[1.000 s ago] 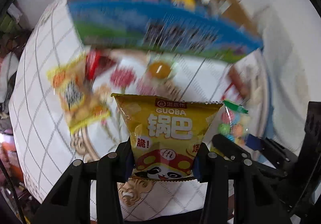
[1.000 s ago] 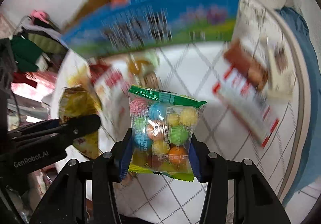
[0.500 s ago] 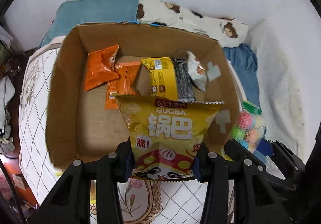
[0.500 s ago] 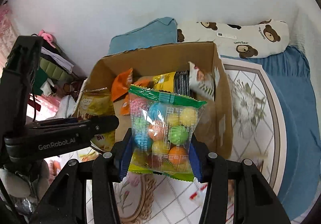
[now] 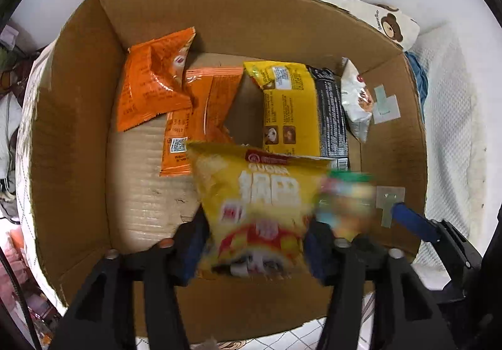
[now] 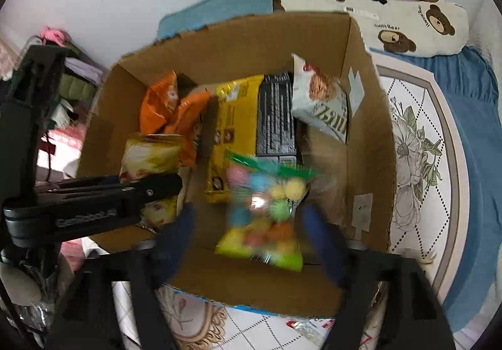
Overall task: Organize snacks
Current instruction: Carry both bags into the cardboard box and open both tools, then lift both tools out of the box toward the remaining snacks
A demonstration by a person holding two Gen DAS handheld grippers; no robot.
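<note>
Left wrist view: my left hand-held gripper [image 5: 255, 240] sits over the cardboard box [image 5: 72, 130] with the yellow Guoba bag [image 5: 257, 212] blurred between its fingers; I cannot tell whether they pinch it or have let go. Right wrist view: my right hand-held gripper [image 6: 248, 234] is spread wide, and the candy ball bag [image 6: 266, 212] (smeared by motion) hangs between the blue pads, touching neither, above the box floor. Orange packets [image 5: 153, 89] lie inside.
</note>
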